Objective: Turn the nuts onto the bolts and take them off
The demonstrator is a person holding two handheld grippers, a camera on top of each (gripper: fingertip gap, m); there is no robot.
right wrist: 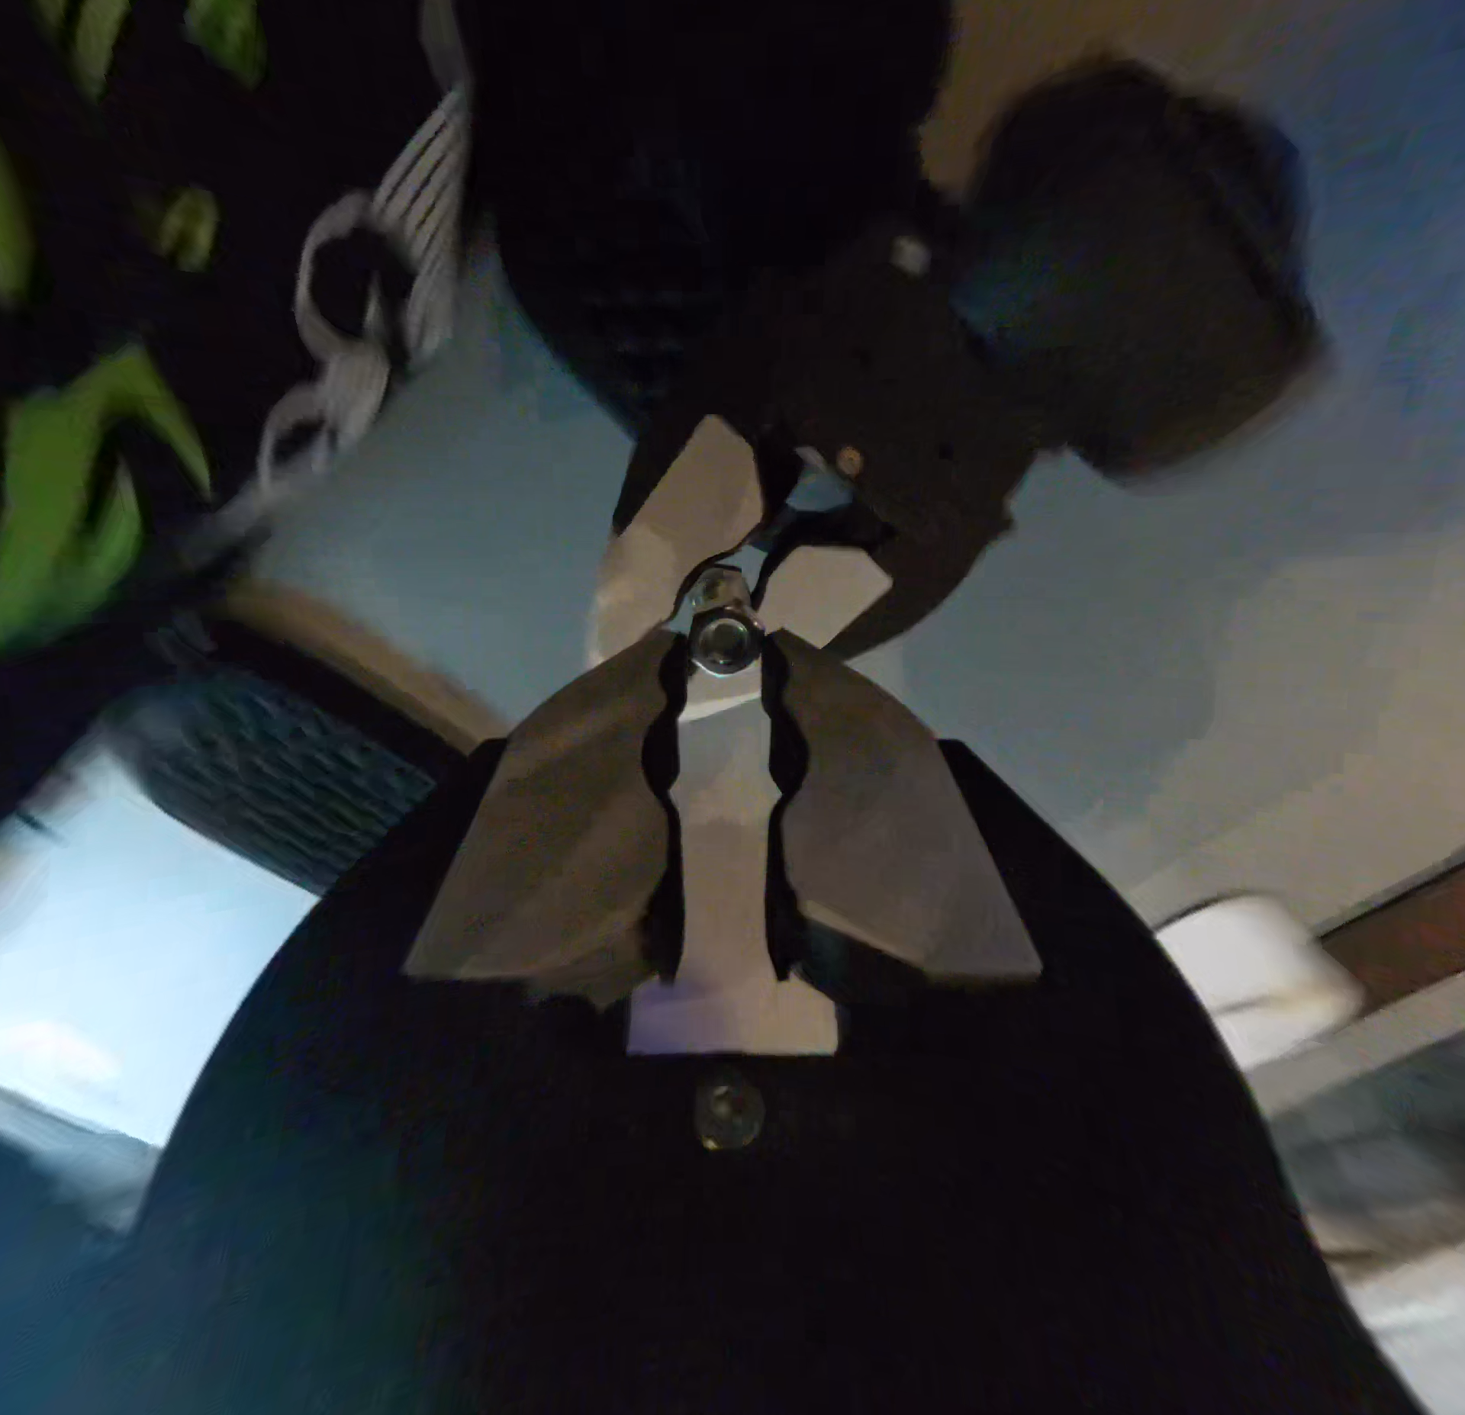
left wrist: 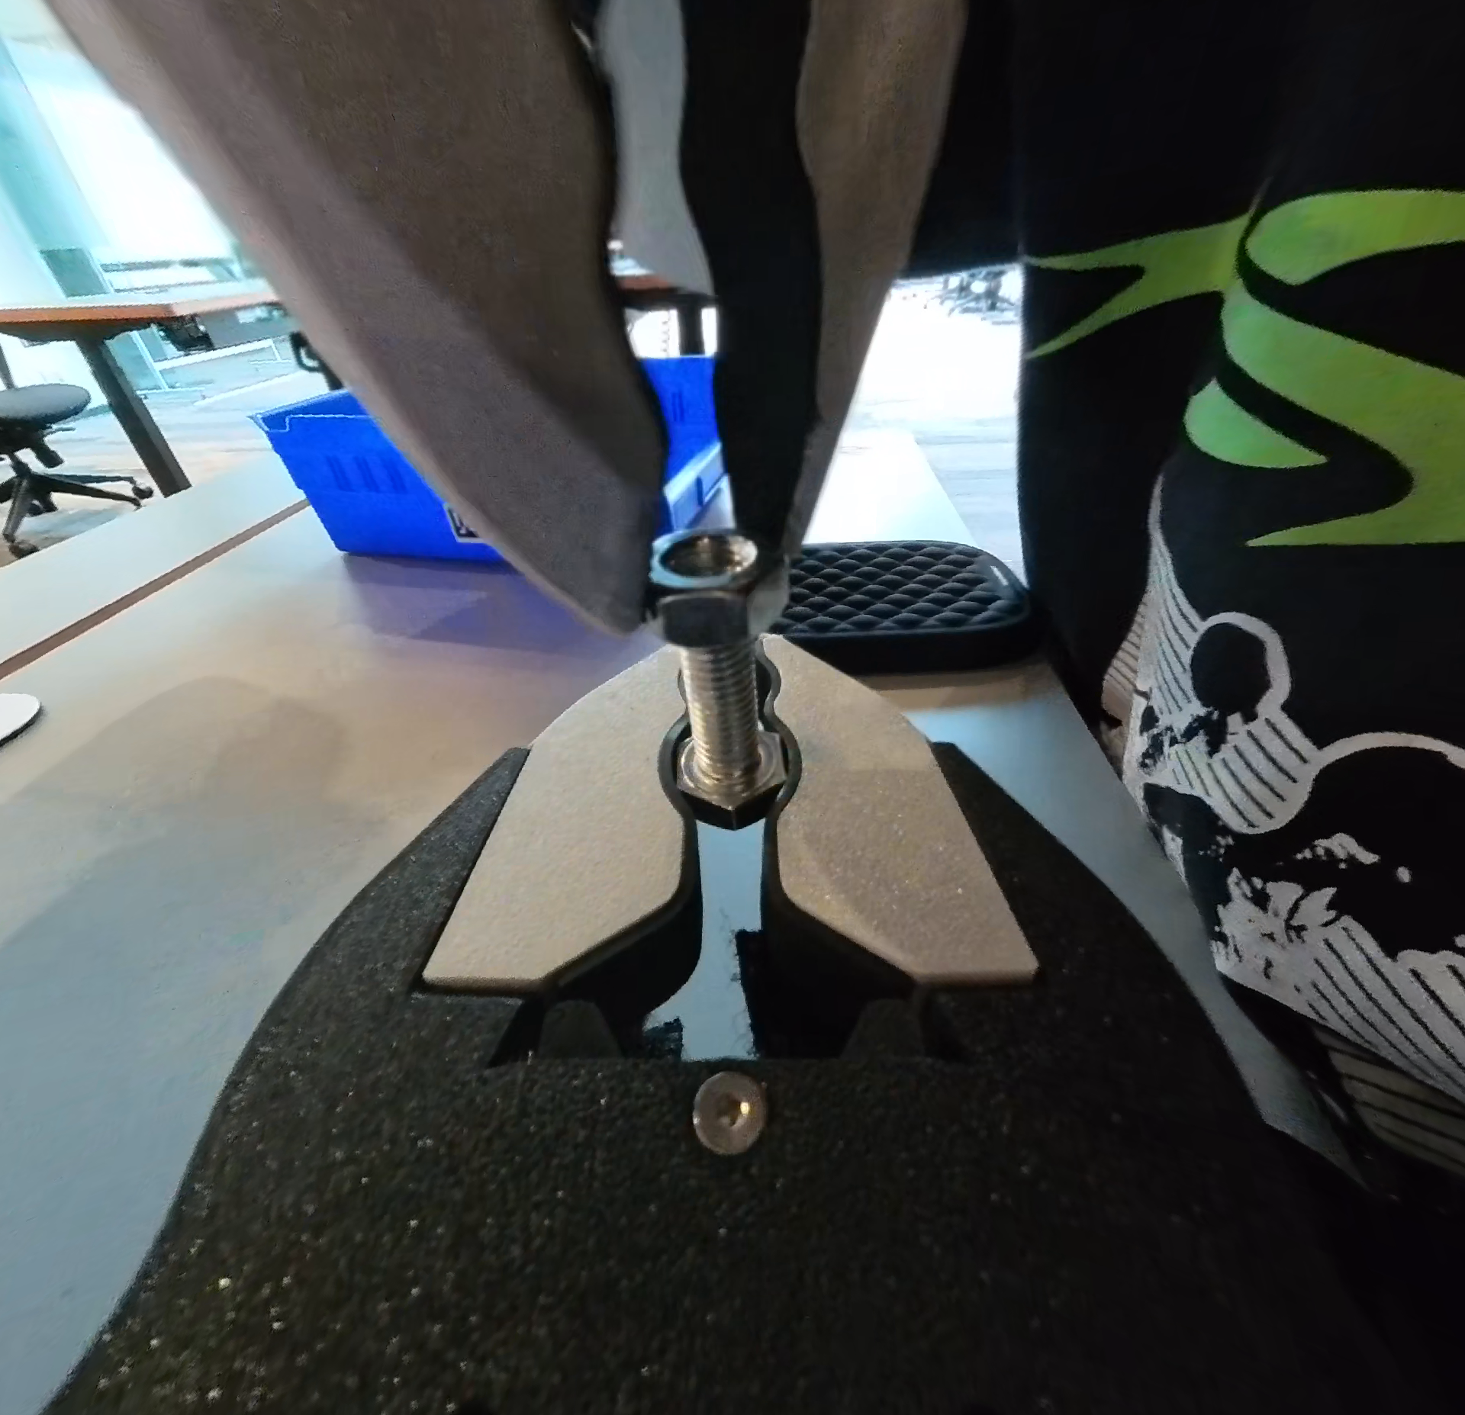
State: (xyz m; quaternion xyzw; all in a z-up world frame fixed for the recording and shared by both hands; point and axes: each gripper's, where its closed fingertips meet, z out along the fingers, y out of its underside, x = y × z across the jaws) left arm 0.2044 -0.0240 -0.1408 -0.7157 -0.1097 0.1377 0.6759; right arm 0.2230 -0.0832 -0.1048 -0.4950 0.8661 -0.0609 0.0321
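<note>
Two grippers on one bolt (left wrist: 720, 711), left gripper (left wrist: 725, 775) jaws clamped on its head, right gripper (right wrist: 723, 652) jaws pinching the nut (left wrist: 711, 592), blue bin (left wrist: 372, 481) only in left view

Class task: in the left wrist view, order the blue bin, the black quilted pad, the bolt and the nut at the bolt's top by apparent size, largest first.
1. blue bin, though partly hidden by the right gripper
2. black quilted pad
3. bolt
4. nut
The bolt and nut sit nearer the camera, so only apparent size is ranked.
</note>
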